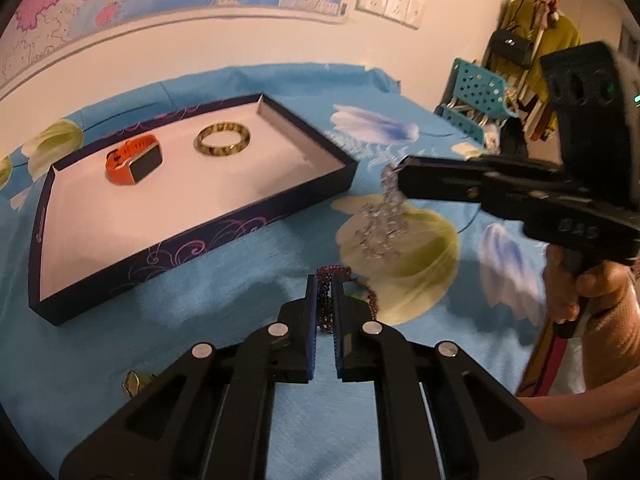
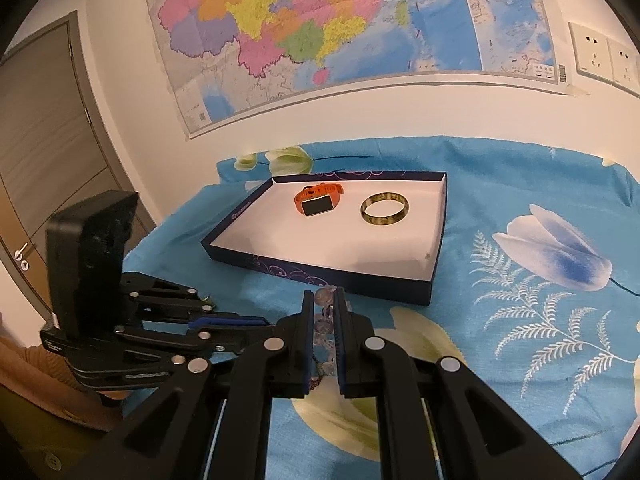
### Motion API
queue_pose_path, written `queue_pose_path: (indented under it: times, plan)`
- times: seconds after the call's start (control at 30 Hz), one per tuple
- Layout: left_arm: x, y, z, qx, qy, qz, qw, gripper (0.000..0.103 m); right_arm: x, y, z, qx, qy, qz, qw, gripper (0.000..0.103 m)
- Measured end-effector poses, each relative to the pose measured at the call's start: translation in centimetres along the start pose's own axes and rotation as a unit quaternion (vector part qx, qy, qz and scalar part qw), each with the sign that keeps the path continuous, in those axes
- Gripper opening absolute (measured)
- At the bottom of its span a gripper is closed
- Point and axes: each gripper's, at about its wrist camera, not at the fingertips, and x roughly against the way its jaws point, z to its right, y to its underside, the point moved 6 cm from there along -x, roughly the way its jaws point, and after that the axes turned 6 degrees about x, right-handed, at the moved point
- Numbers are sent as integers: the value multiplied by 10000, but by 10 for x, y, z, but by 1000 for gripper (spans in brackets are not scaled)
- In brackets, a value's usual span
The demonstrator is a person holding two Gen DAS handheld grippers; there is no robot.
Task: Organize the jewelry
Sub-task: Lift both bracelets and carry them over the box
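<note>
Blue floral tablecloth (image 2: pixel 520 184) under navy tray (image 2: pixel 434 280). Left tongs (image 1: pixel 325 280) clamped on dark red bead bracelet (image 1: pixel 326 300). Right tongs (image 2: pixel 324 296) clamped on clear crystal bracelet (image 1: pixel 380 224).

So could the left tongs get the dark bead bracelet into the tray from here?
Probably yes. The left tongs are shut on the dark bracelet, and the tray lies just ahead-left with open white floor near the watch and bangle. Only its low rim to clear.

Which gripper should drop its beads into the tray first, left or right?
Right, probably. The right gripper holds the clear bead strand lifted beside the tray; the left gripper's dark red beads sit lower, on the cloth.
</note>
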Motion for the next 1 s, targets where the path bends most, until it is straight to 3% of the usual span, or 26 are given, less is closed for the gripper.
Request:
queue_pose_path:
  times: [0.43,0.7,1.0]
  plan:
    - [52,-24,-1,219,426,565,9973,7,8,-13,-3,30,-15,190,9998,8]
    - [72,-53,-27,320,118,925,9951,7,2,-35,-3,156,9,310,9994,8]
    - [66,-76,-65,543,-214,991,9934,7,-20,-62,4,263,96,348,9990,8]
